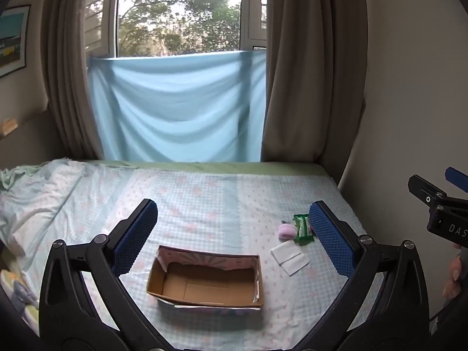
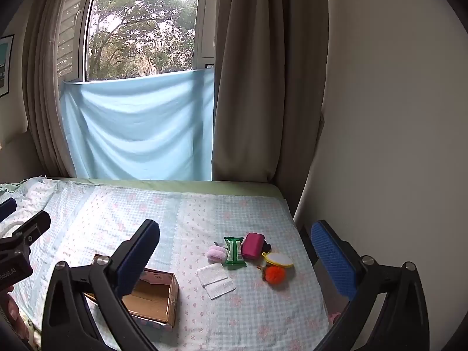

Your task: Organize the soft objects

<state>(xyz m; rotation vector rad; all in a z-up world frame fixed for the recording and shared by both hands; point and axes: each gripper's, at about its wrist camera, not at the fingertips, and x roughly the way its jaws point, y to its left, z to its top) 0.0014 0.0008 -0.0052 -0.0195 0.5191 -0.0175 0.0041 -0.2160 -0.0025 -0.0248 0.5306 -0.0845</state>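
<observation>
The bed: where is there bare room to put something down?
Free: the sheet between the cardboard box and the window end, and the box's bare floor. Crowded: right of the box, where white cloth, green packet, pink case and orange pompom cluster.

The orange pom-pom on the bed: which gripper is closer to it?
Right. The right gripper hangs open above the pile holding the orange pom-pom. The left gripper hangs open farther left, over the cardboard box.

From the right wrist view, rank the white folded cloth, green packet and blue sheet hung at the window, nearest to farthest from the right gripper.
1. White folded cloth, on the bed, just ahead between the open jaws of the right gripper.
2. Green packet, right behind it.
3. Blue sheet, far back at the window.
</observation>
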